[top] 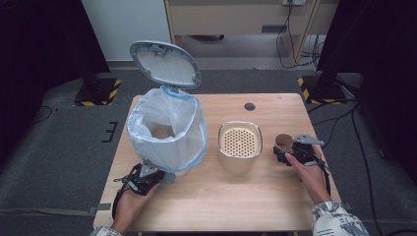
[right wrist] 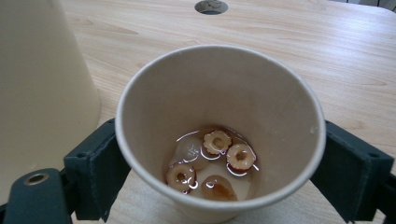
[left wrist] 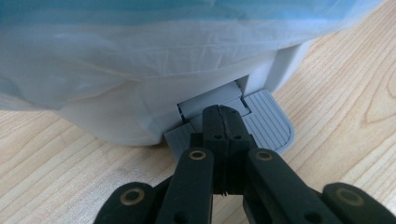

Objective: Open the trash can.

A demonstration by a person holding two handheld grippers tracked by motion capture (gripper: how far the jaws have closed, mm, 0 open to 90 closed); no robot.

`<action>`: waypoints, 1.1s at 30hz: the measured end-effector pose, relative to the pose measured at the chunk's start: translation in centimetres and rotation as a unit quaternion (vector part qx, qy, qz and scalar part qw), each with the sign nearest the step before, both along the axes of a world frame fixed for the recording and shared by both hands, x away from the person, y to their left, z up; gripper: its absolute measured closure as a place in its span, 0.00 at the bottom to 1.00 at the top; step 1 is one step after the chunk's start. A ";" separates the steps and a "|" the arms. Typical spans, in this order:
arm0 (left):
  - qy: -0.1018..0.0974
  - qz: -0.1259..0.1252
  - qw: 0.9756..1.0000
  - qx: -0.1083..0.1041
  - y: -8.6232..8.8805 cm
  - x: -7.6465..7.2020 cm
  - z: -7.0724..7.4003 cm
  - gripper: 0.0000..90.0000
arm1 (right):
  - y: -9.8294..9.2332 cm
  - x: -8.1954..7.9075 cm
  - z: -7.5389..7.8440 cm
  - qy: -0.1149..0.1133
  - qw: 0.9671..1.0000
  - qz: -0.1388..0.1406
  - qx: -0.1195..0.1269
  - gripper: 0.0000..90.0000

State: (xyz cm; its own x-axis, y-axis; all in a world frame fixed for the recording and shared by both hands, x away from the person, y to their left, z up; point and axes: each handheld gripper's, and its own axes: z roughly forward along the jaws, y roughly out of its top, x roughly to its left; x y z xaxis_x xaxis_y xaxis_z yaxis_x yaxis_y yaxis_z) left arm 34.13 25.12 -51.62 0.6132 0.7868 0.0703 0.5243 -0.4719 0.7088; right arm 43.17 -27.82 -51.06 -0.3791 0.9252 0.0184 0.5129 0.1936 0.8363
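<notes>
On the desk [top: 236, 196], the left gripper [left wrist: 223, 122], jaws closed together, presses the bin [top: 169, 132] pedal [left wrist: 266, 123] at near left, lid [top: 164, 64] up. The right gripper [top: 290, 150] jaws clasp the paper cup [right wrist: 219, 116] at right, beside the strainer [top: 240, 145].

The wooden bench [top: 231, 196] carries a lined bin [top: 167, 130] at left, a perforated cream container [top: 240, 145] mid-bench, and a paper cup [top: 282, 142] at right.

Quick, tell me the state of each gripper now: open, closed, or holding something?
Left gripper: shut, its tips pressing on the bin's grey pedal, holding nothing.
Right gripper: shut on the paper cup, which holds a little liquid and fruit slices.
</notes>
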 end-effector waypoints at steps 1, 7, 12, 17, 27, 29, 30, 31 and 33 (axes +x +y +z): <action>0.000 0.000 1.000 0.000 0.0 0.0 0.0 1.00 | 0.0 0.0 0.0 -0.001 1.000 -0.001 0.002 0.16; -0.001 -0.003 1.000 0.001 0.0 0.0 0.0 1.00 | -0.1 0.1 -0.1 -0.003 1.000 -0.001 0.002 0.18; -0.001 -0.002 1.000 0.000 0.0 0.0 0.0 1.00 | 0.1 0.2 -0.2 -0.007 1.000 0.001 0.004 0.24; -0.001 -0.002 1.000 0.000 0.0 0.0 0.0 1.00 | 0.2 0.2 -0.2 -0.011 1.000 0.008 -0.006 0.29; -0.002 -0.002 1.000 0.001 -0.1 0.0 0.0 1.00 | -0.2 -0.1 0.6 -0.024 1.000 0.016 -0.010 0.30; -0.002 -0.002 1.000 0.001 -0.1 0.0 0.0 1.00 | -0.2 -0.1 0.9 -0.026 0.999 0.021 -0.013 0.31; -0.002 -0.002 1.000 0.001 -0.1 0.0 0.0 1.00 | -0.1 0.0 1.4 -0.031 0.999 0.025 -0.016 0.31; -0.002 -0.002 1.000 0.001 -0.1 0.0 0.0 1.00 | -0.1 0.0 1.6 -0.032 0.999 0.028 -0.017 0.32; -0.002 0.001 1.000 0.001 -0.1 0.0 0.0 1.00 | 0.0 0.0 1.9 -0.033 0.999 0.029 -0.017 0.32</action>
